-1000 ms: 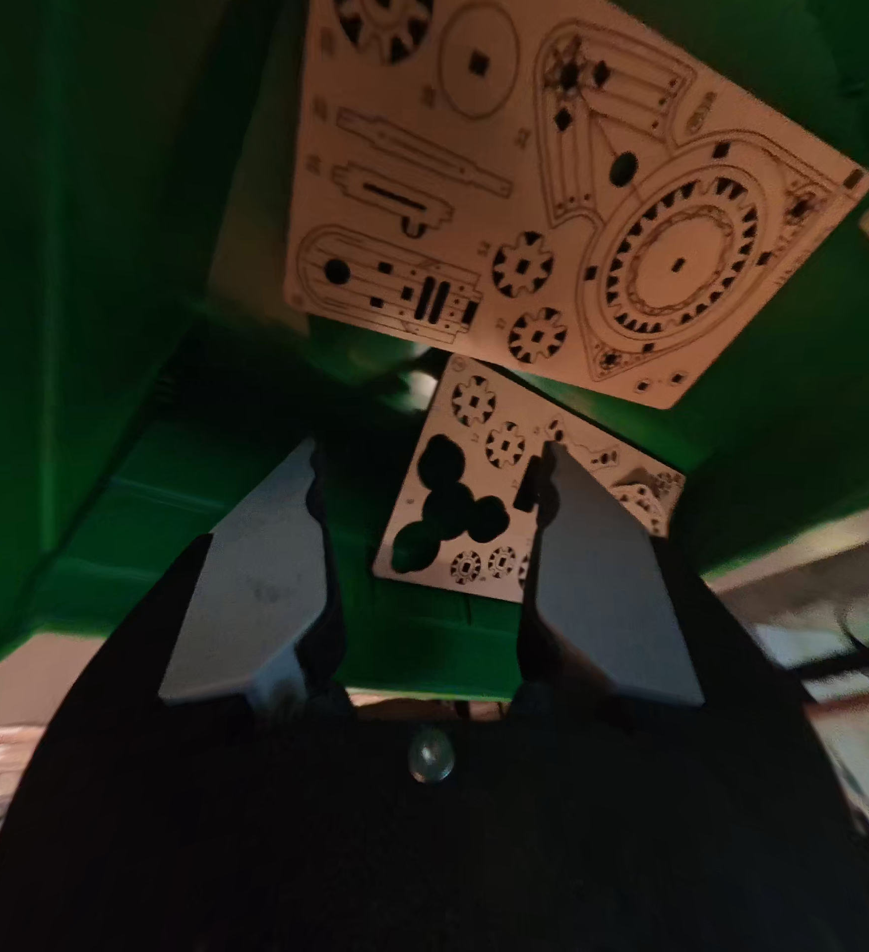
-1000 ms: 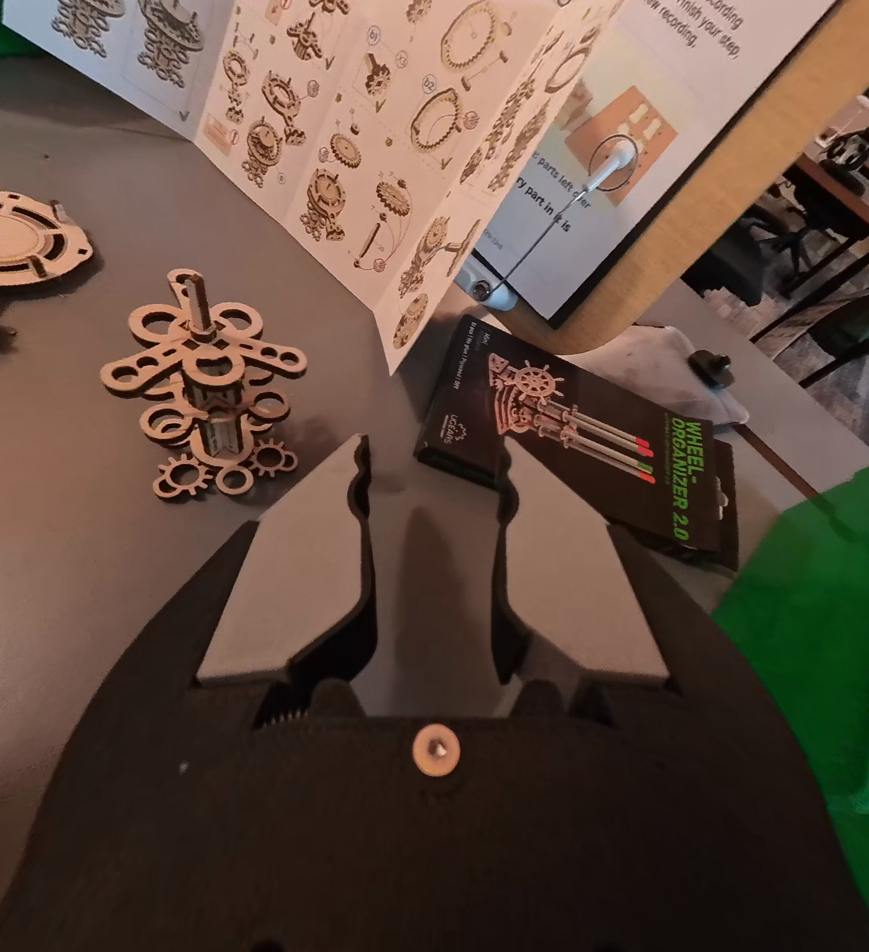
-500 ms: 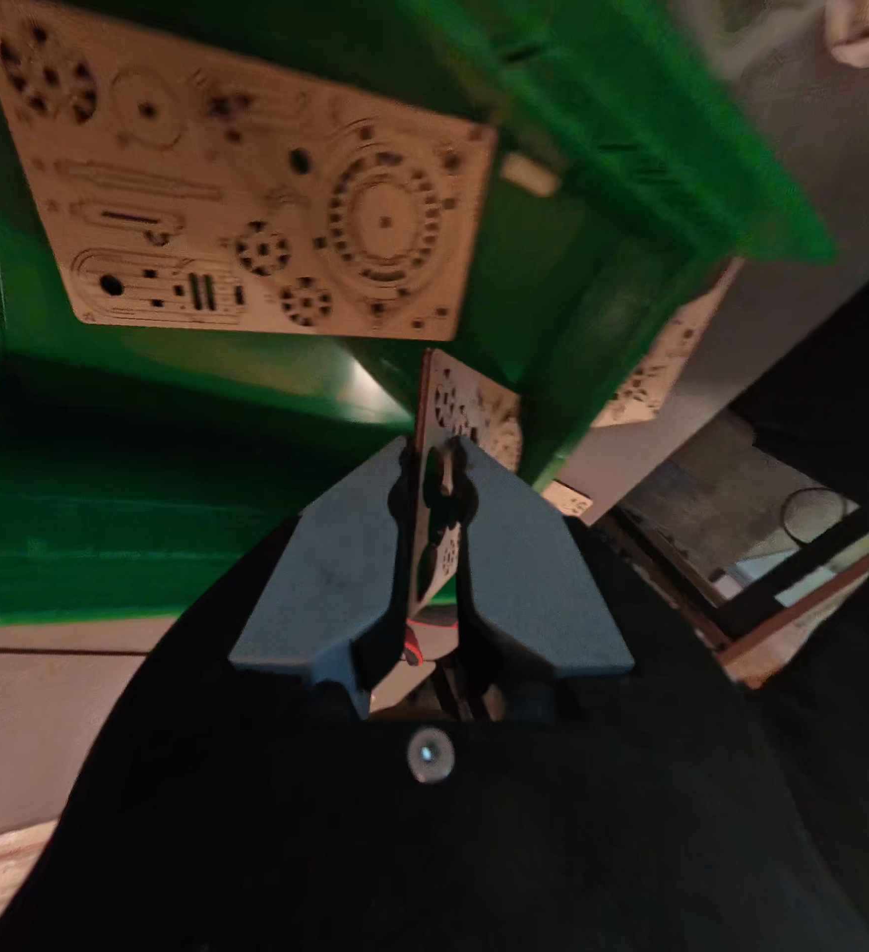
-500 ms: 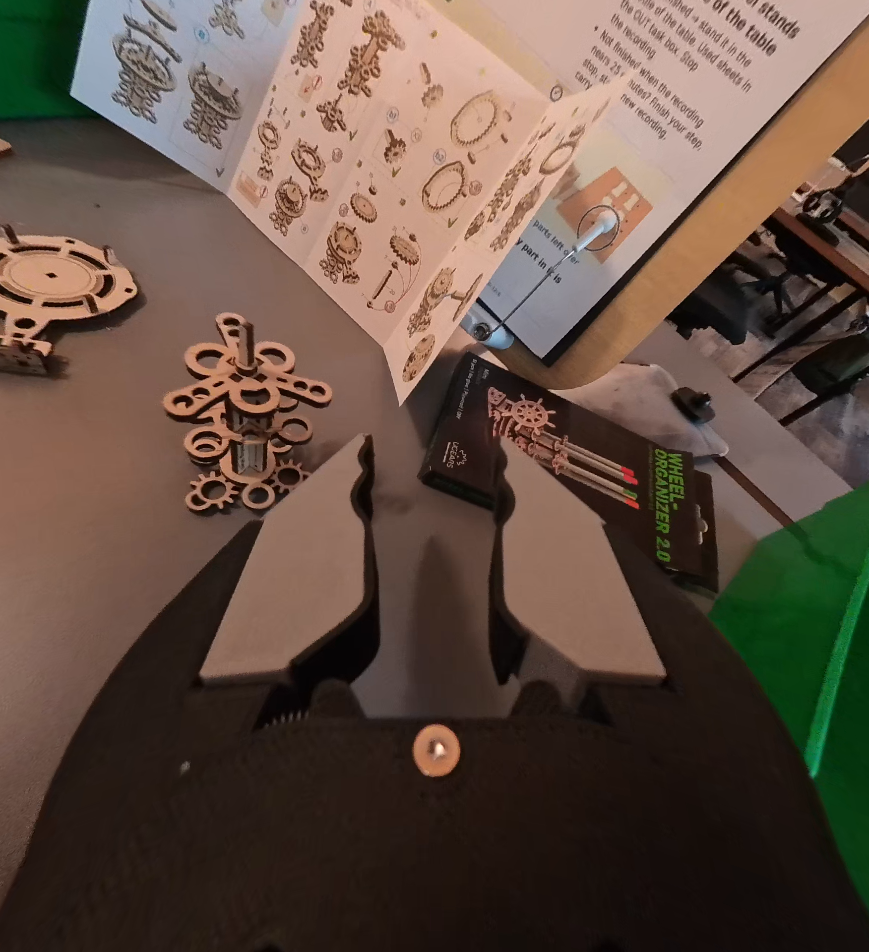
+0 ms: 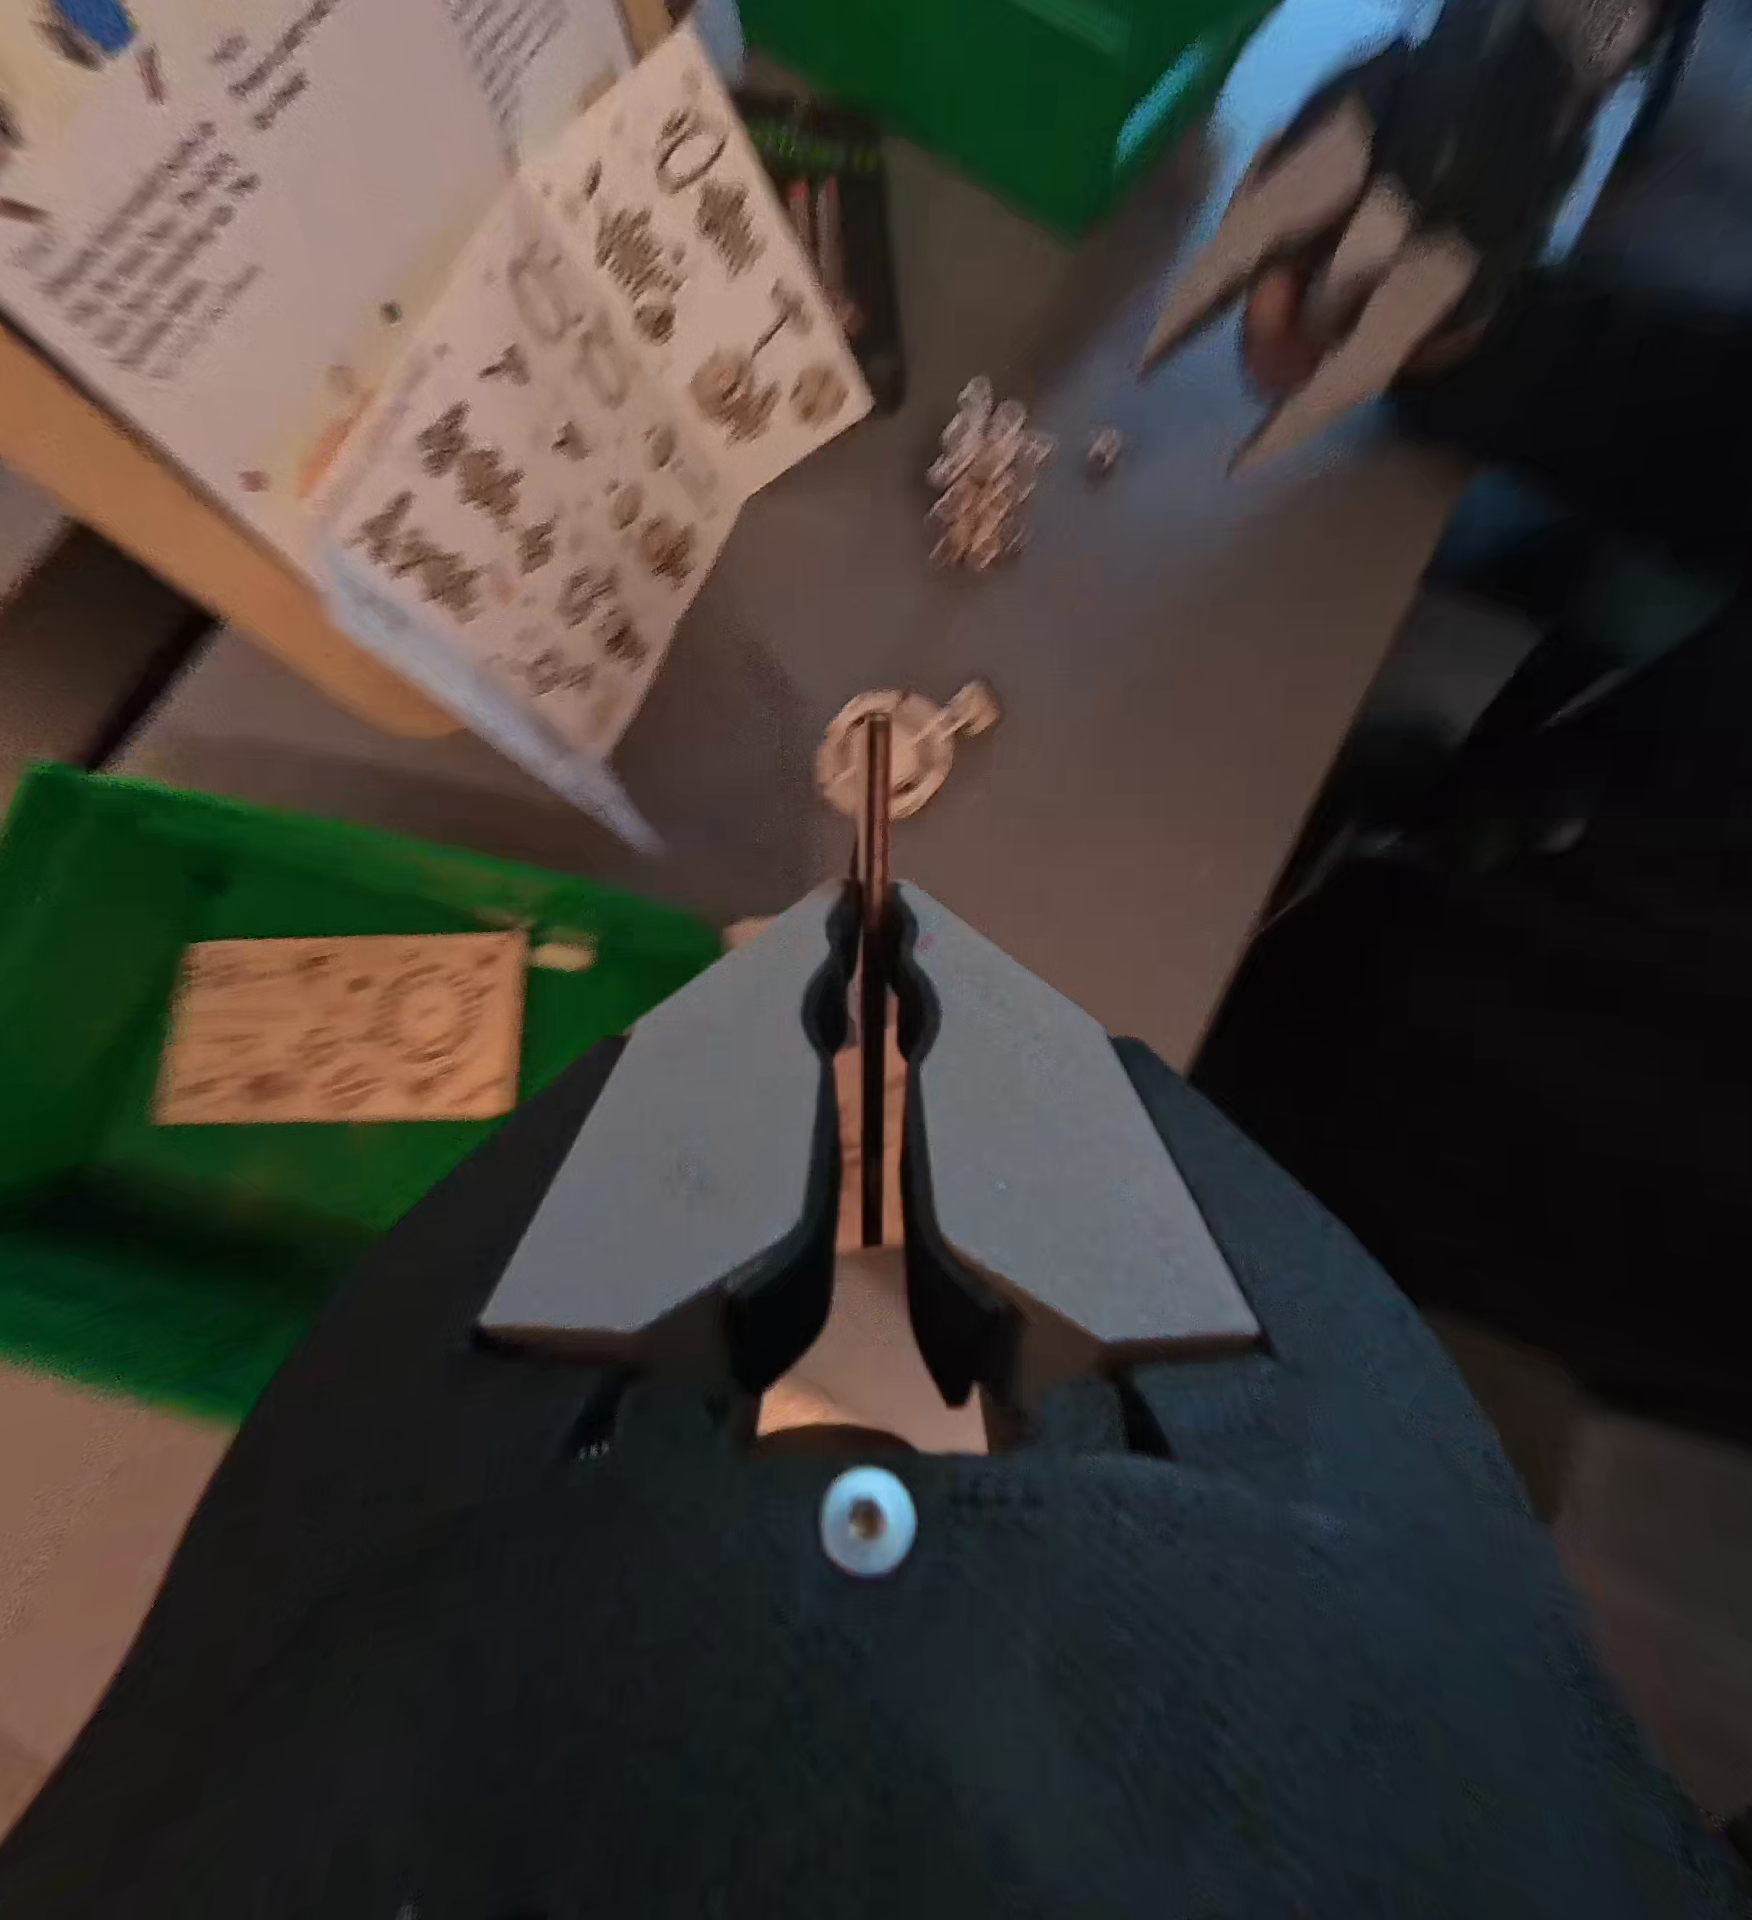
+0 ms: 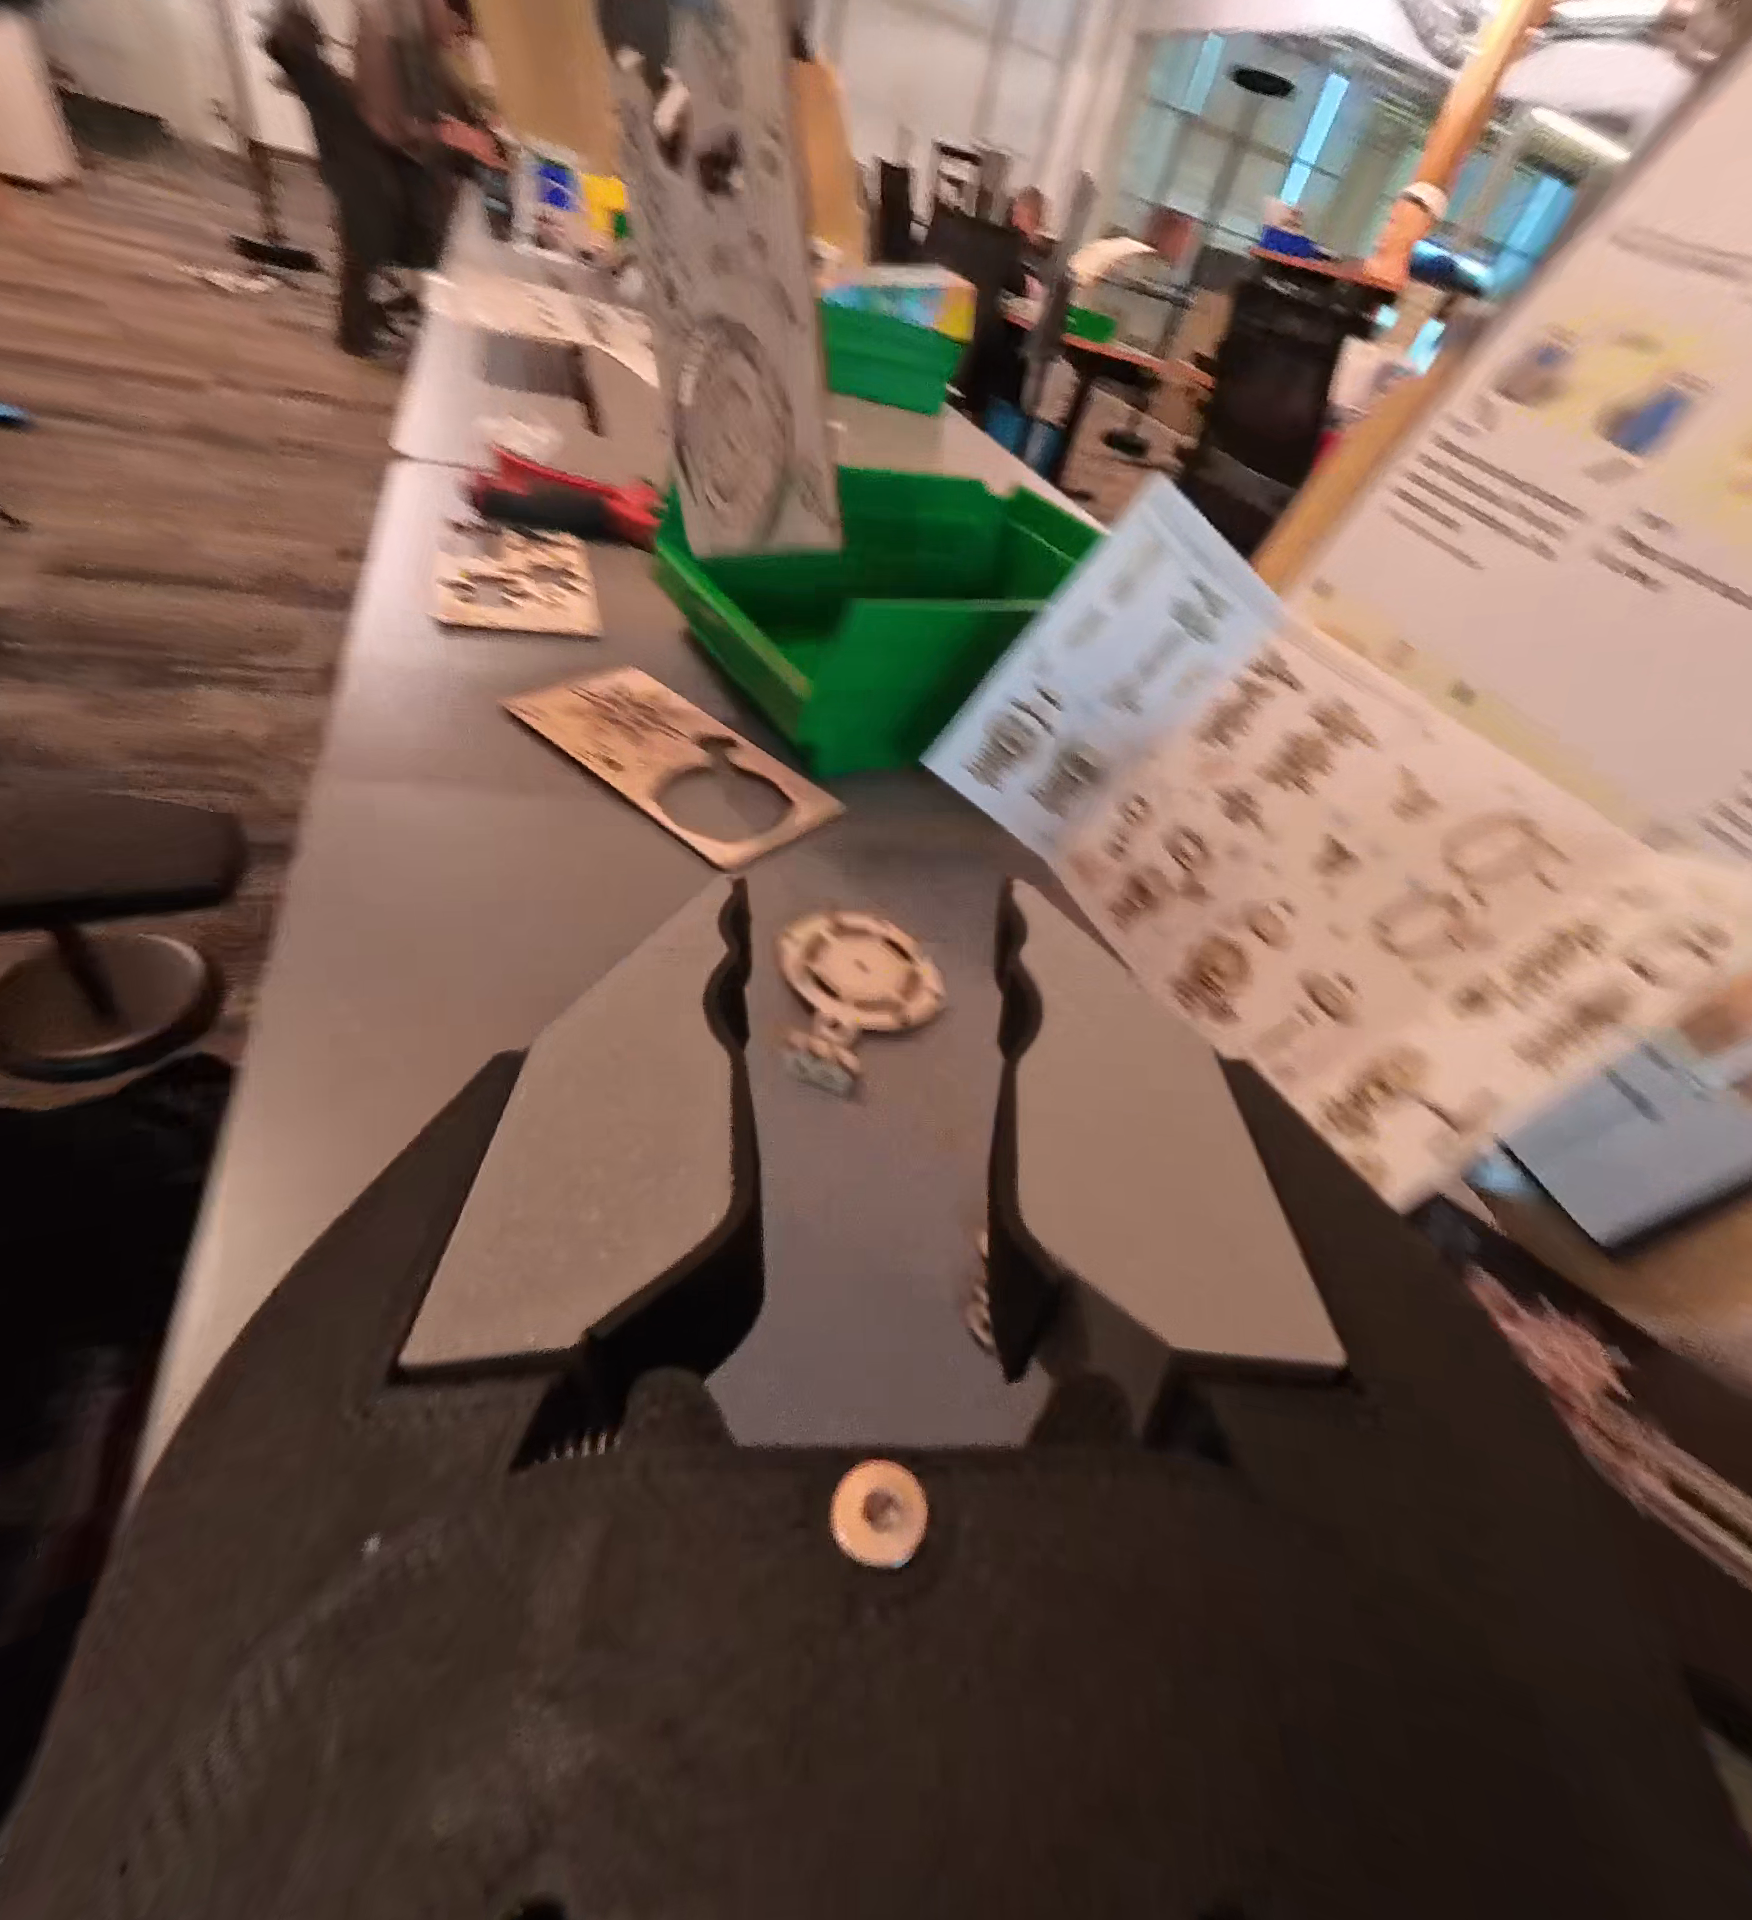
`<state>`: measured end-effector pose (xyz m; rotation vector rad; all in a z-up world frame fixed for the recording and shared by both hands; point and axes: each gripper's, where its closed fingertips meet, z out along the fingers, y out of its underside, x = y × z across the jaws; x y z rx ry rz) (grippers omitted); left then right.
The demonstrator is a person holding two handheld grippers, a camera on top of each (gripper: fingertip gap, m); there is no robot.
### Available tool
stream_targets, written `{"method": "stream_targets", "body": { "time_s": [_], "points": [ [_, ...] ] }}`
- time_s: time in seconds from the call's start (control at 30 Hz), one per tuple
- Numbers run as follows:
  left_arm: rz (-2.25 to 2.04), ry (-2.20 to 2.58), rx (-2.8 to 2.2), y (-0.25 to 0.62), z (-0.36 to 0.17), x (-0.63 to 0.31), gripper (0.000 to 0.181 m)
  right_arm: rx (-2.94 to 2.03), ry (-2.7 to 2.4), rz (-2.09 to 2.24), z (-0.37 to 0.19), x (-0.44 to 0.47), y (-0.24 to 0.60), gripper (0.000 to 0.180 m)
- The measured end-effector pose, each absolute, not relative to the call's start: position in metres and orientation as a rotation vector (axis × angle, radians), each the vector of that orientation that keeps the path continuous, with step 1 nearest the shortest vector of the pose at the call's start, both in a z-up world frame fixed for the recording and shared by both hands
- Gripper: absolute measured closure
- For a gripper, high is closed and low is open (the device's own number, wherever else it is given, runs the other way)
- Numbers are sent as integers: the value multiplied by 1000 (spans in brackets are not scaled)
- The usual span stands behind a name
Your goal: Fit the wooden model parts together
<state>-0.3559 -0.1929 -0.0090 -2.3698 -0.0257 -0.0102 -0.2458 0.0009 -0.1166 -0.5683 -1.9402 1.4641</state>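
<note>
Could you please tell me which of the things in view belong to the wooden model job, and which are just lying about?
Belonging to the job:
- wooden sheet clamped edge-on in the left gripper
- round wooden base on the table
- small wooden assembly
- instruction leaflet
- cut-out sheet
- right gripper, open and empty

Lying about:
- green bin
- red and black item

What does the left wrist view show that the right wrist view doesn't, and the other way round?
Only the left wrist view: the left tool shut on a thin wooden sheet, seen edge-on.
Only the right wrist view: a punched-out wooden sheet lying flat on the table, and people far behind.
Both: the round wooden part on the table, the folded instruction leaflet and a green bin.
</note>
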Motion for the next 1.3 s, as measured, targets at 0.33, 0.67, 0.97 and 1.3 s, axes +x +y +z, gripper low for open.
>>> {"method": "stream_targets", "body": {
  "time_s": [0.33, 0.67, 0.97, 1.3],
  "points": [
    [-693, -48, -2201, -99, -104, -235, 181, -534, -2487, 1609, -149, -225, -100, 151],
    [-621, -165, -2142, -106, -172, -254, 115, -756, -2421, 2094, -149, -237, -77, 180],
    [-649, -192, -1817, -67, -175, -241, 180, -874, -2408, 2003, -168, -250, -72, 172],
    [-761, -339, -1695, -77, -172, -259, 152, -713, -2264, 1849, -154, -256, -60, 180]
  ]
}}
